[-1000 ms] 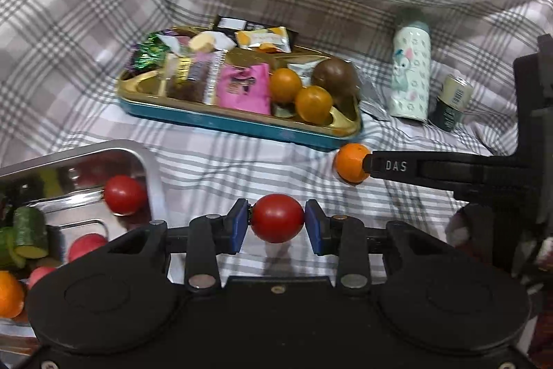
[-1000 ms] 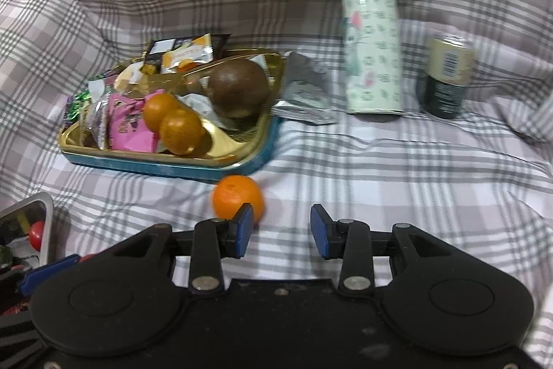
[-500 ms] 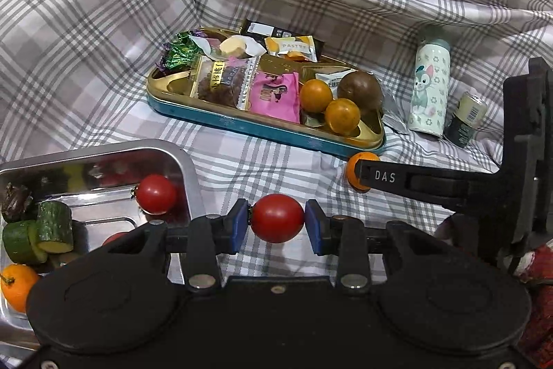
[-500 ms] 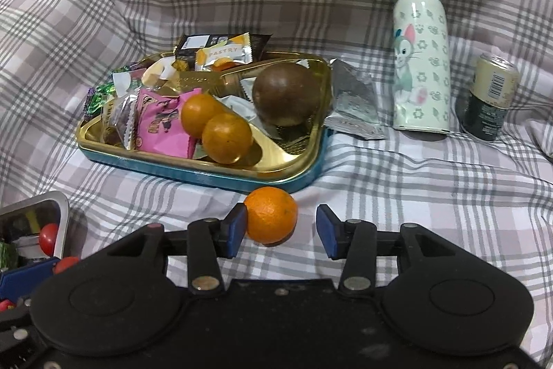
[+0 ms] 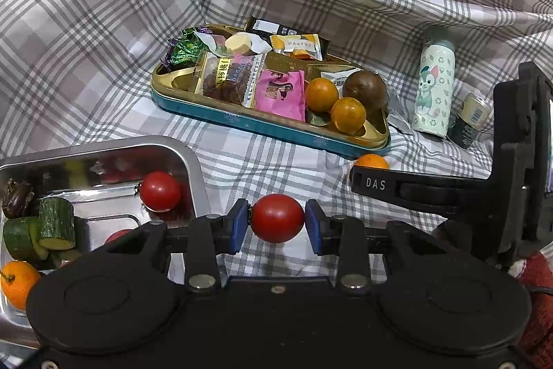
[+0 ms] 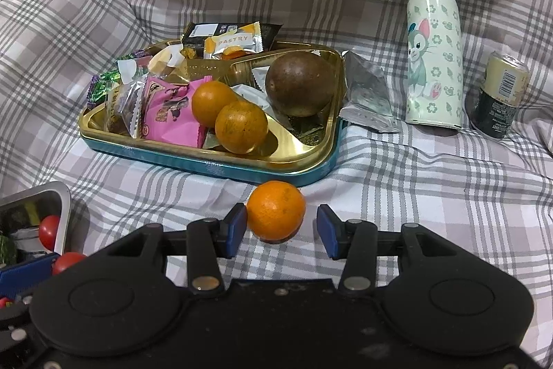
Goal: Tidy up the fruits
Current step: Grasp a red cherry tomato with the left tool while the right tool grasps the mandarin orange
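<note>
My left gripper [image 5: 277, 219] is shut on a red cherry tomato [image 5: 277, 218] and holds it above the cloth, just right of the steel tray [image 5: 193, 158]. The tray holds another tomato [image 5: 159, 191], cucumber pieces [image 5: 55, 223] and a small orange [image 5: 15, 279]. My right gripper [image 6: 281, 227] is open around a loose orange [image 6: 275, 210] lying on the cloth in front of the gold tin [image 6: 304, 161]; its left pad touches the orange, its right pad is apart. The tin holds two oranges [image 6: 241, 127], a brown fruit [image 6: 300, 84] and snack packets.
A mint bottle [image 6: 433, 57] and a small can [image 6: 500, 95] stand right of the tin, with a silver packet [image 6: 368, 95] between. The plaid cloth rises in folds behind and at the left. The right gripper's finger [image 5: 414, 189] crosses the left wrist view.
The left gripper has lifted and pulled back with the tomato, showing more of the steel tray. The right gripper has moved forward and leftward so the loose orange sits between its open jaws.
</note>
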Demonstrator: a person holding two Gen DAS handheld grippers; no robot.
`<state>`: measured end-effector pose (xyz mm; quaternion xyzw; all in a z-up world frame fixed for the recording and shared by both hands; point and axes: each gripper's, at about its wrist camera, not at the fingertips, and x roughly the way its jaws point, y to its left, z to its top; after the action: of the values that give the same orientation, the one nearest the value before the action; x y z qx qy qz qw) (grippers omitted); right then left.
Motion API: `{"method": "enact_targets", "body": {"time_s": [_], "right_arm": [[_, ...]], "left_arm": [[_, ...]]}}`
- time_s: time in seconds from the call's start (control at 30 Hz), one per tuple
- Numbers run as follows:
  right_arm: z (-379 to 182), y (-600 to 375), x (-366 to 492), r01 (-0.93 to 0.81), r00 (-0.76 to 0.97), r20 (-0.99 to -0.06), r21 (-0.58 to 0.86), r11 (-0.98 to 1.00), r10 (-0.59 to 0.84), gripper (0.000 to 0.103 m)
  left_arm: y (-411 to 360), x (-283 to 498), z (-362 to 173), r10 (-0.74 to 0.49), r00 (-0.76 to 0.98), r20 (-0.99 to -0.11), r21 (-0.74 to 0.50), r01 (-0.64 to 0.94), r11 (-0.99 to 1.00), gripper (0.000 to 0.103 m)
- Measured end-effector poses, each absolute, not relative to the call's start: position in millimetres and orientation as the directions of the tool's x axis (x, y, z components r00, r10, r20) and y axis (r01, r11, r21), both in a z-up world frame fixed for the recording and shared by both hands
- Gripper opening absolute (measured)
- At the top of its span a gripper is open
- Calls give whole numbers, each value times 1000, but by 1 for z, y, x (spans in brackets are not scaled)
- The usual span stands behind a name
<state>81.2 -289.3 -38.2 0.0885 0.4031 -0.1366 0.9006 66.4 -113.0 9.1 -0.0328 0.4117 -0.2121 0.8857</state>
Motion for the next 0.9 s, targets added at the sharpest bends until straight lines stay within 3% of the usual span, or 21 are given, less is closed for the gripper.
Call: {"method": "enact_targets", "body": {"time_s": [0.4, 0.53, 0.9], "right_arm": [[-49, -294, 89, 351, 614, -765, 44, 935, -195, 48], [-52, -296, 85, 364, 615, -761, 42, 931, -206, 41], [-42, -302, 38, 415, 614, -767, 110, 903, -188, 41]], "left_arm": [[-113, 67, 6, -400, 565, -721, -230, 349, 908, 44], [-115, 66, 5, -399, 562, -725, -227, 351, 908, 44], [-108, 44, 20, -410, 563, -717, -221, 374, 901, 44]]}}
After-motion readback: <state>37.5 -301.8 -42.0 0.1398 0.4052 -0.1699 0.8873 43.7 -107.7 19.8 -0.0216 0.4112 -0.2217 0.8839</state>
